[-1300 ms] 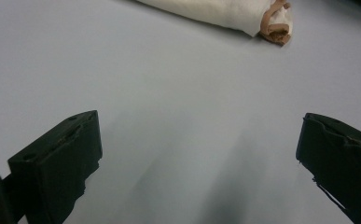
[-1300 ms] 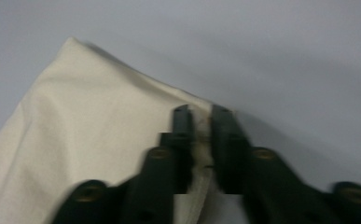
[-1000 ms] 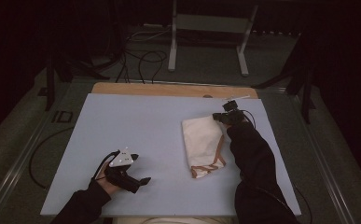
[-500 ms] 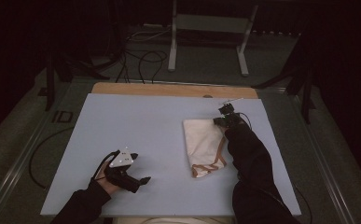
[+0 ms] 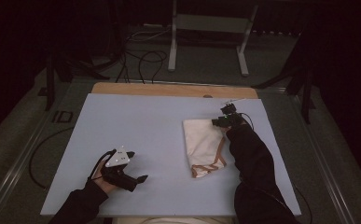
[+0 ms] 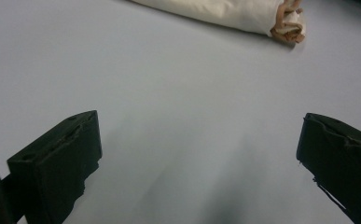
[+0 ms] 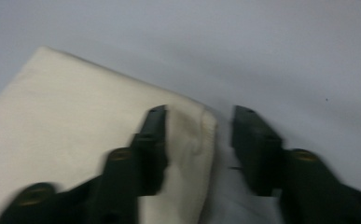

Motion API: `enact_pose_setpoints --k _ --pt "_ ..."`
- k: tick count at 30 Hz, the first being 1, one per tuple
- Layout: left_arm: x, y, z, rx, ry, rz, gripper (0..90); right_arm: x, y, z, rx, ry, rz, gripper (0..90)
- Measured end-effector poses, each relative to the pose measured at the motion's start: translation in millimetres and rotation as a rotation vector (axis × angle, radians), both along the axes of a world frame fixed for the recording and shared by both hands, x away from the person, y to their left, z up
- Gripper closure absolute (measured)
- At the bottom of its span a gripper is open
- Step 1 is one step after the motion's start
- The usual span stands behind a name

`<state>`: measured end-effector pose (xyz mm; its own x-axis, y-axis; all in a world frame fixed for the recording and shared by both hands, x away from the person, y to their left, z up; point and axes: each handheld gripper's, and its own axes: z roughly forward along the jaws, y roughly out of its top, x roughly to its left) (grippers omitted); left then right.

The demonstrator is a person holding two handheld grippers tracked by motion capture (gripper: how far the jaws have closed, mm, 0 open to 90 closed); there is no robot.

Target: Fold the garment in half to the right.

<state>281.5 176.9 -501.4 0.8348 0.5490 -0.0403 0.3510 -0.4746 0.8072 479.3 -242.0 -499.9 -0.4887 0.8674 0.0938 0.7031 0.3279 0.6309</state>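
A folded cream cloth (image 5: 204,142) with brown trim at its near end lies on the right half of the pale blue table (image 5: 136,121). My right gripper (image 5: 218,122) is at the cloth's far right corner. Its jaws have just been opening. In the right gripper view the right gripper (image 7: 199,114) stands open, with the hemmed corner of the cloth (image 7: 75,116) lying loose between the jaws. My left gripper (image 5: 140,179) rests near the table's front left. The left gripper (image 6: 199,123) is wide open over bare table, with the cloth (image 6: 215,11) farther off.
A wooden strip (image 5: 169,89) runs along the table's far edge. Behind it are a metal stand (image 5: 206,32) and cables (image 5: 141,60) on the floor. Dark sleeves (image 5: 257,172) come in from the bottom edge.
The cloth's far right corner has settled flat onto the table by the right gripper. The right hand has barely shifted. The left hand has not moved.
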Motion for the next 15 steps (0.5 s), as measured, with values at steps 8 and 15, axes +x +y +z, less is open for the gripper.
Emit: enact_pose_setpoints --k 8,15 --pt "1.1 8.8 2.1 -0.012 0.001 0.008 0.4 -6.5 7.5 13.8 0.080 -0.010 0.078 15.5" --pt "2.5 20.0 1.7 -0.013 0.010 0.000 0.0 -11.9 23.1 22.0 0.103 -0.021 0.158 13.3"
